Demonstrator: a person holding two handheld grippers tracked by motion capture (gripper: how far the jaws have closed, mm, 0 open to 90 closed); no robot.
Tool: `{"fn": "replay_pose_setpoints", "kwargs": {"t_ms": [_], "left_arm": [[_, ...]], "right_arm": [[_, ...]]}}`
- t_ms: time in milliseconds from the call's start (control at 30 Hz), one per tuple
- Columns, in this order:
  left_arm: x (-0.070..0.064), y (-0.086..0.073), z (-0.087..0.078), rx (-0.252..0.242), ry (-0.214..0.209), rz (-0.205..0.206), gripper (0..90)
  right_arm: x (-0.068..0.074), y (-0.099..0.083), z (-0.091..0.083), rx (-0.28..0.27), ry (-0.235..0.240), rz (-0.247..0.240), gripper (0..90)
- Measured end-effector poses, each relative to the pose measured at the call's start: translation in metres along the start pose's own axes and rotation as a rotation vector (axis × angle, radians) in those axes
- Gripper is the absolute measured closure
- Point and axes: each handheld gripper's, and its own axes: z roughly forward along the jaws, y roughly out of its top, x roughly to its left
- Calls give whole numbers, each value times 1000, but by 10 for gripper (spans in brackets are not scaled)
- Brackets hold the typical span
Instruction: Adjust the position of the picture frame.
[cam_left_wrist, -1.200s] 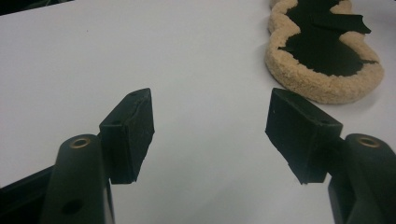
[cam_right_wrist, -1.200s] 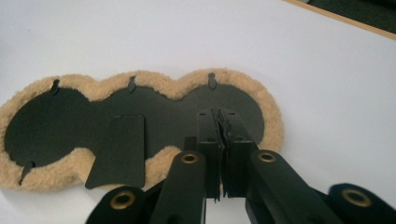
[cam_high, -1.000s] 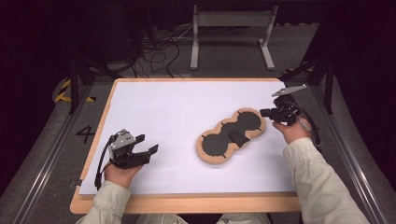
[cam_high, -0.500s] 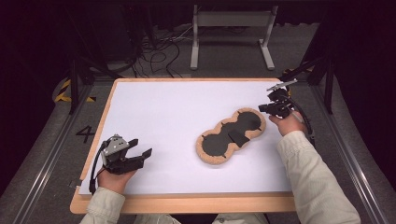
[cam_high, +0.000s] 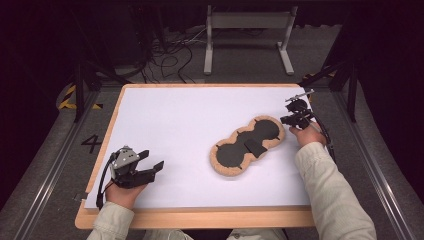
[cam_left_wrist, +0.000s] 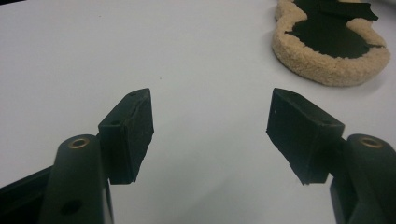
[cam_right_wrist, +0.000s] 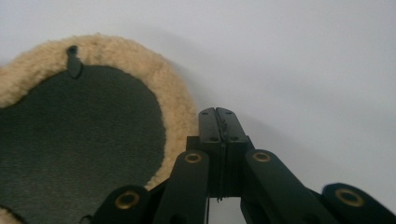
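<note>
Table (cam_high: 165, 115) white, wood-edged; floor (cam_high: 45, 165) grey.

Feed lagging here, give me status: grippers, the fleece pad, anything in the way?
Left gripper open, empty, near table's front-left. Right gripper shut, empty, beside fleece pad rim. Pad flat on white sheet, black side up. Nothing in the way.

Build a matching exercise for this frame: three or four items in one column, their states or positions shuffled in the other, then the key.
Column 1
1. left hand-held gripper
2. right hand-held gripper
3. fleece-edged pad
4. white sheet

Column 2
A. jaws pressed together, holding nothing
B. covers the wooden tabletop
C. jaws wide apart over bare white surface
D. lies flat, dark side up, tan trim around it

Pairs: 1-C, 2-A, 3-D, 4-B
</note>
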Motion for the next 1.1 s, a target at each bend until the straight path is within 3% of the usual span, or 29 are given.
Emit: {"fn": "replay_pose_setpoints", "kwargs": {"t_ms": [267,367,500,700,833,1100], "left_arm": [[-1,1,3,1,-6,11,321],[-1,1,4,8,-11,12,320],[-2,2,6,12,-13,13,320],[-2,3,5,9,-13,14,320],[-3,3,6,8,-15,18,320],[-5,5,9,8,-24,21,322]], "right_arm": [[1,-3,11,35,11,-6,900],[1,-4,10,32,25,20,900],[4,-4,9,42,48,10,900],[20,-4,8,56,85,-19,900],[39,-5,8,47,115,-60,900],[67,-6,7,47,175,-82,900]]}}
